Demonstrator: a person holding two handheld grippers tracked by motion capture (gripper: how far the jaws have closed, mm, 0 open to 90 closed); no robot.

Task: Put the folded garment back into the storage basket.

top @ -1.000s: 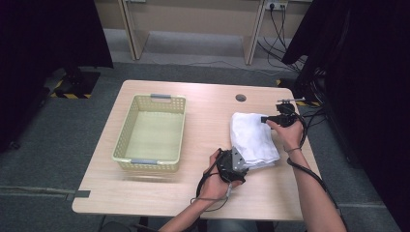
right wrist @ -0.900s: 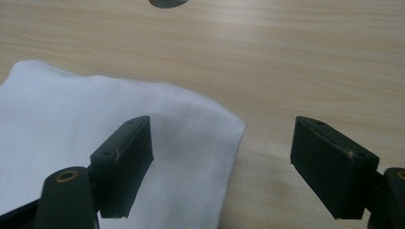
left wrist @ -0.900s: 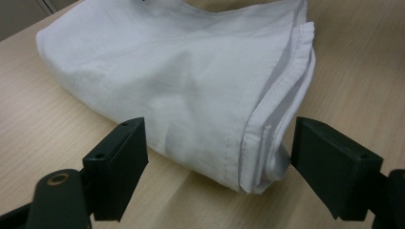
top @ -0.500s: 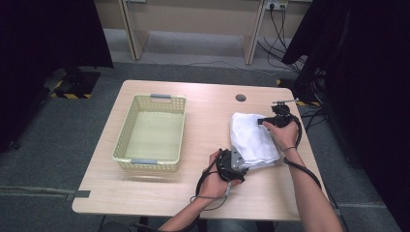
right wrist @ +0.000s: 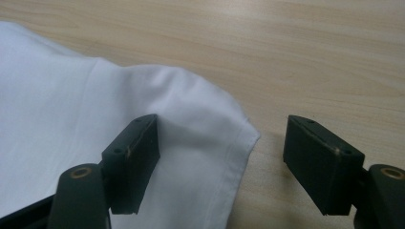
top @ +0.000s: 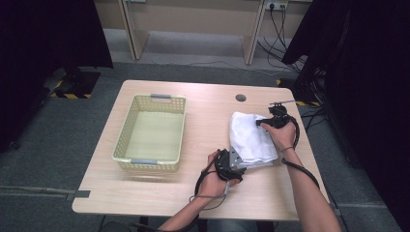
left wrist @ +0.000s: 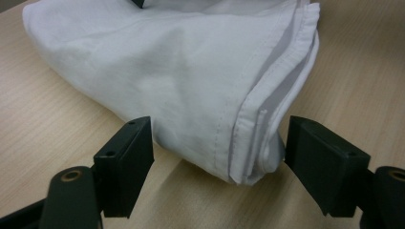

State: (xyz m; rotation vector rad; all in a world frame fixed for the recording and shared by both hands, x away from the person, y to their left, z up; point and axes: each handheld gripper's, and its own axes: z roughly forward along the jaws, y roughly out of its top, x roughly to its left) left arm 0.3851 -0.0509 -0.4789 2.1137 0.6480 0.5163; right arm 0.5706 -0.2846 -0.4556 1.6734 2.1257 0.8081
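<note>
Both tools, the left tool (left wrist: 217, 148) and the right tool (right wrist: 222, 152), stand wide and closing around corners of the folded white cloth (top: 251, 137) near the surface's right edge.

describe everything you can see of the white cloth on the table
The white cloth is a folded, slightly rumpled fabric piece with stitched hems, lying on the right part of the wooden table, right of the basket. The left gripper straddles its near folded corner, and the right gripper straddles a far corner; both sets of jaws have just been closing, not yet clamped.

The white cloth (right wrist: 95, 119) runs off the right gripper view's left edge.
</note>
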